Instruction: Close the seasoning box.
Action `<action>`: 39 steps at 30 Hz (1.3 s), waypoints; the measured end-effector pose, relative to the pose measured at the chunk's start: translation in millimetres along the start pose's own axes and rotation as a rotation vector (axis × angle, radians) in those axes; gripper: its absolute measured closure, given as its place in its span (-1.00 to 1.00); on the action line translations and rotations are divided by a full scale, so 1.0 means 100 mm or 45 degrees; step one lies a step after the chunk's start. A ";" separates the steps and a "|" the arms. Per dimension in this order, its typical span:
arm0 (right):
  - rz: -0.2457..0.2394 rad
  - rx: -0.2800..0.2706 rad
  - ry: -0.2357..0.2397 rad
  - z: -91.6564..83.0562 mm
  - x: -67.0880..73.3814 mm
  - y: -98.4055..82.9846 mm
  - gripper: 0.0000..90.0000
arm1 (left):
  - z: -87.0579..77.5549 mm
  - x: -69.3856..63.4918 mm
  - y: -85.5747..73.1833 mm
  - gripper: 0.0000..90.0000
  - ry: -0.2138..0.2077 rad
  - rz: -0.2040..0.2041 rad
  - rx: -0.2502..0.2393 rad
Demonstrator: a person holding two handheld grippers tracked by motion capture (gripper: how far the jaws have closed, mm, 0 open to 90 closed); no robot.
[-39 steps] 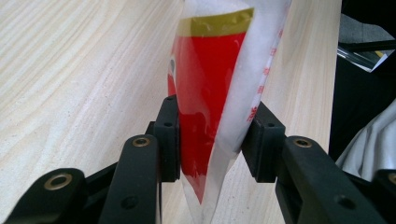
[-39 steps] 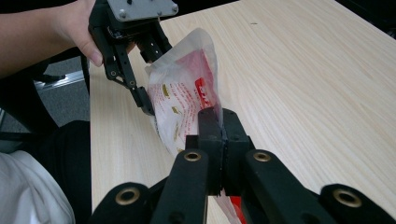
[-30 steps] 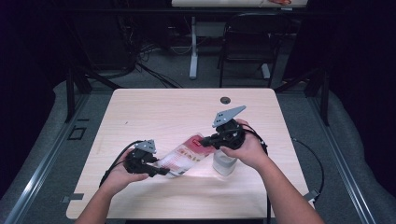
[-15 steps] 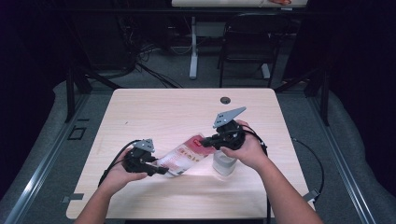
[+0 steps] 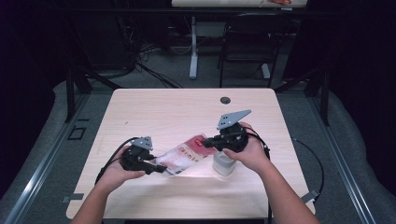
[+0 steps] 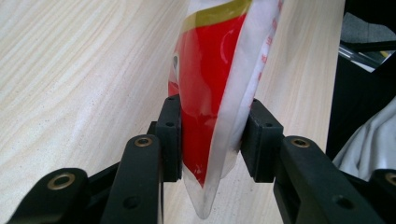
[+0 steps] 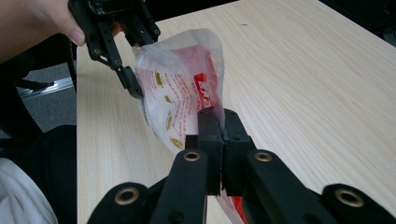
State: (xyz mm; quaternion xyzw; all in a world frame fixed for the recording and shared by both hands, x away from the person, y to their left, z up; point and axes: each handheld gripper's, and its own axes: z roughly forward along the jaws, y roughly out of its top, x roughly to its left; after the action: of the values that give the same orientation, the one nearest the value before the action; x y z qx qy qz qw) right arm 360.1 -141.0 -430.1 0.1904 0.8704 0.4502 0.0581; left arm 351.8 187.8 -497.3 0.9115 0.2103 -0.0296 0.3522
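High view overlooks the table [image 5: 140, 112]; both close gripper views share the pouch [image 6: 219, 70].

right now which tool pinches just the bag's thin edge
The right tool: its jaws are shut flat on the bag edge, while the left tool straddles the bulging end.

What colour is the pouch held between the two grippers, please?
Red and white pouch with small gold motifs, clearest in the right gripper view.

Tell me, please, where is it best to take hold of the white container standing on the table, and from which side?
Probably around the body of the white container, from its right or near side. It stands upright, so level jaws could close across it. The red and white pouch and the right gripper hang over its top and left, so those sides are crowded.
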 end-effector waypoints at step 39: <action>0.083 -0.200 -0.064 -0.11 -0.01 -0.26 0.94 | -0.18 -0.10 0.22 0.44 0.031 -0.015 0.020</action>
State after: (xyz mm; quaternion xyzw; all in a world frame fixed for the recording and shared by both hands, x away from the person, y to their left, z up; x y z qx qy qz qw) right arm 350.8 -162.8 -444.8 0.2248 0.8240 0.5140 0.0799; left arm 350.3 181.0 -467.9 0.9133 0.2197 -0.0221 0.3423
